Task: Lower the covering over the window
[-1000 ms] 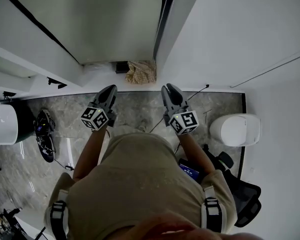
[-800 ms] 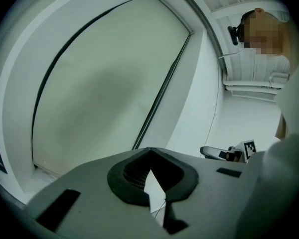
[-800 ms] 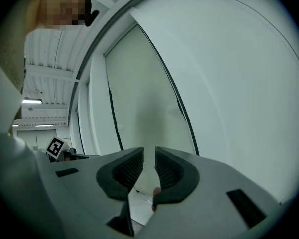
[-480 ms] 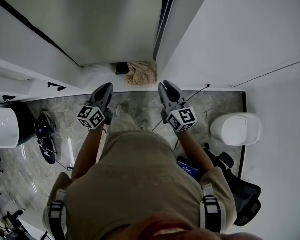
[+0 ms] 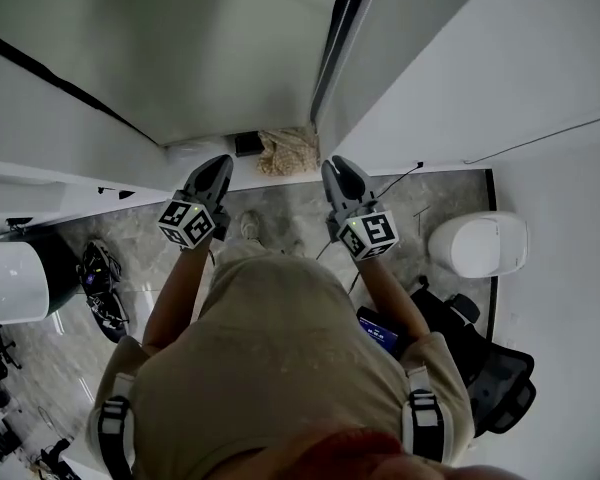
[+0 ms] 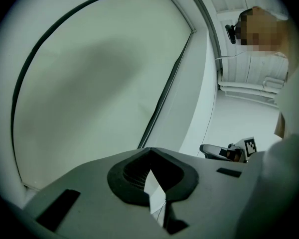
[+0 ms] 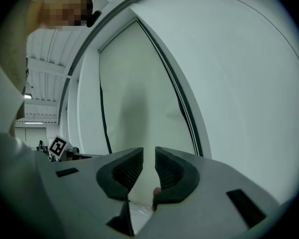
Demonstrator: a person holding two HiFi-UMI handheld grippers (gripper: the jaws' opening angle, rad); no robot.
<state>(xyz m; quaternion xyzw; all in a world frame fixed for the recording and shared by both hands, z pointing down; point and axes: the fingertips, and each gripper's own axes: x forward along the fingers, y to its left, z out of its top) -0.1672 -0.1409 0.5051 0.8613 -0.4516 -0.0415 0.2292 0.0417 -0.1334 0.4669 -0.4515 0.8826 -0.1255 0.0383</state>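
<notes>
I am keeping the left gripper (image 5: 219,162) closed and empty. The right gripper (image 5: 337,164) is standing slightly apart, probably gripping nothing. The blind (image 5: 210,48) is hanging just ahead of both.

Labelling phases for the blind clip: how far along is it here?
Done: unclear. A pale covering fills the pane wherever it shows, but its lower edge is hidden behind the jaws.
In hand: nothing. The left gripper is shut and empty. The right gripper is slightly open and empty. Neither touches the window.
Left: probably gripping the bead chain at the pane's right edge and pulling, if the covering isn't fully down.
</notes>
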